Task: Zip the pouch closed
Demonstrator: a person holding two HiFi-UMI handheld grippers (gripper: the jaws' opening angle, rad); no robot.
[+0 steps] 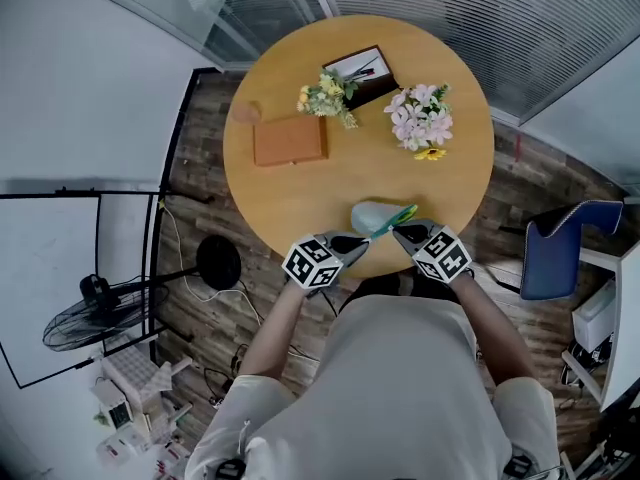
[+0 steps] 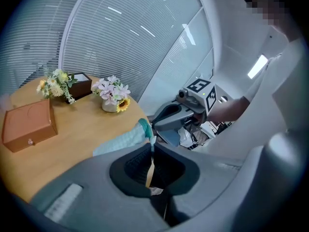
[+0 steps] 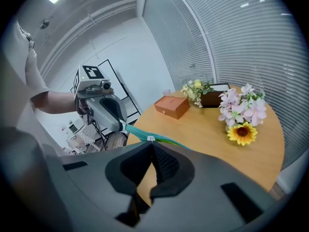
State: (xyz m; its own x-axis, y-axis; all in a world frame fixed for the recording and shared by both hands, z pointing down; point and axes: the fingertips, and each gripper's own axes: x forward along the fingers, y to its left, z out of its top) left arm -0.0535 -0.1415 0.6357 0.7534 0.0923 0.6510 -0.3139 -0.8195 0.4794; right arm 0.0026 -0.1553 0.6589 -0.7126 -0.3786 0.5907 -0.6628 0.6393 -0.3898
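A pale teal quilted pouch (image 1: 378, 217) with a green zipper edge hangs over the near rim of the round wooden table (image 1: 300, 198), held up between both grippers. My left gripper (image 1: 357, 241) is shut on the pouch's near end, which shows as a thin strip at its tips (image 2: 151, 148). From there the pouch (image 2: 120, 140) runs away over the table. My right gripper (image 1: 398, 230) is shut on the small silver zipper pull (image 3: 150, 139) on the green zipper line (image 3: 169, 141). Each gripper faces the other: the right gripper (image 2: 154, 125) and the left gripper (image 3: 124, 124) sit at opposite ends.
On the table stand a brown box (image 1: 290, 140), a dark tray with pens (image 1: 365, 71), a yellow flower bunch (image 1: 325, 95) and pink flowers with a sunflower (image 1: 422, 118). A blue chair (image 1: 555, 248) is at the right, a floor fan (image 1: 95, 313) at the left.
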